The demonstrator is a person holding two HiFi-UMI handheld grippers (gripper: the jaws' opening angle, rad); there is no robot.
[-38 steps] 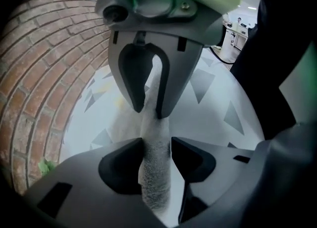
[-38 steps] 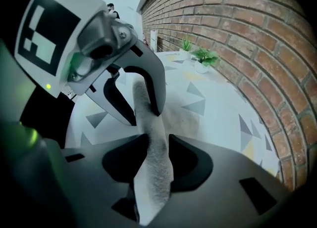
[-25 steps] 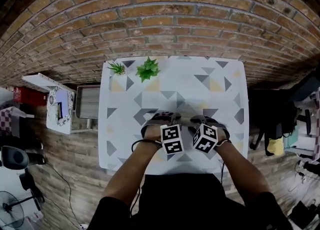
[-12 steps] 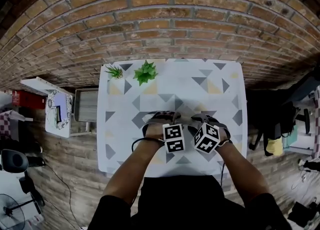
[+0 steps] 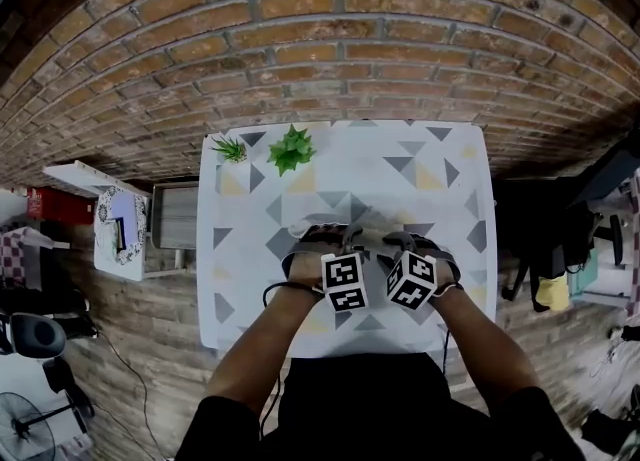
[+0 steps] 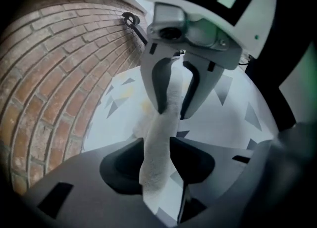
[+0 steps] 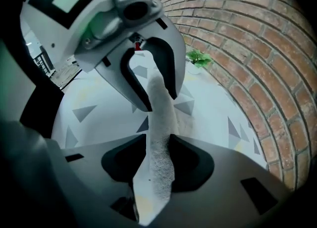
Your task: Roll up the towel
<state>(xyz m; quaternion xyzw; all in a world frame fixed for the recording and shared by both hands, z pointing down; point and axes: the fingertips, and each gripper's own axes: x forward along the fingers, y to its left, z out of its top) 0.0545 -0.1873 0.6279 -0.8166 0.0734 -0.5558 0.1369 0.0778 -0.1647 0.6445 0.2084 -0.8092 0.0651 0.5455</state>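
Above the table (image 5: 440, 199), left gripper (image 6: 157, 165) and right gripper (image 7: 157, 161) jaws clamped on the towel (image 6: 161, 128), right pair just tightened.

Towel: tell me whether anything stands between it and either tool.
Nothing visible does. The towel runs between the jaws of the left tool and the right tool, whose jaws have just been closing on it.

grey left gripper (image 6: 156, 148) and right gripper (image 7: 157, 148), white marker cubes (image 5: 344, 281) (image 5: 412, 280), black clothes (image 5: 350, 404)
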